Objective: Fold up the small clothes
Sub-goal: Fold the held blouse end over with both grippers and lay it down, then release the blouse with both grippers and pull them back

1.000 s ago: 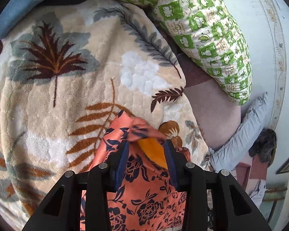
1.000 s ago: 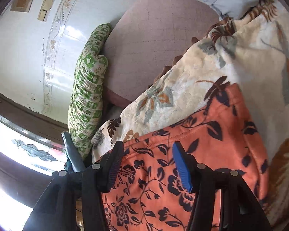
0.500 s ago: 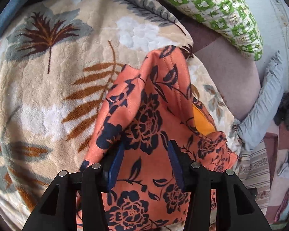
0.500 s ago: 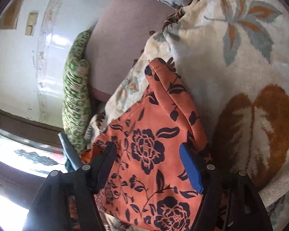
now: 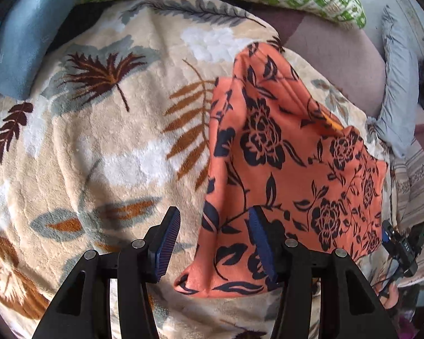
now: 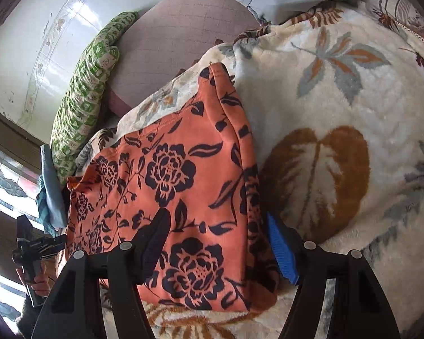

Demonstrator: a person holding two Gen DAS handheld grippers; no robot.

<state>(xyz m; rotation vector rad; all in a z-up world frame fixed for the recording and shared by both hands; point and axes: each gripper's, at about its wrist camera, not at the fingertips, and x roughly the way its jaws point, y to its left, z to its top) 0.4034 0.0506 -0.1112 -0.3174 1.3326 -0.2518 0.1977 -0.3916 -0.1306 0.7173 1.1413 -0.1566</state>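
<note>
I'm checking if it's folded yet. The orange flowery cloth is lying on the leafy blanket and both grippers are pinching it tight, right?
Not quite. The orange flowery cloth does lie on the leafy blanket, but neither gripper pinches it. In the left wrist view the left gripper stands open at the cloth's edge; in the right wrist view the right gripper stands open above the cloth.

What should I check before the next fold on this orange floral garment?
1. Left gripper open, nothing held: ok.
2. Right gripper open, nothing held: ok.
3. Orange floral garment lying on the leaf-print blanket: ok.
4. Garment smooth: not ok, a ridge runs down its upper part.
5. Edges aligned: cannot tell, the far corner is bunched.
6. Green checked pillow apart from the garment: ok.
</note>
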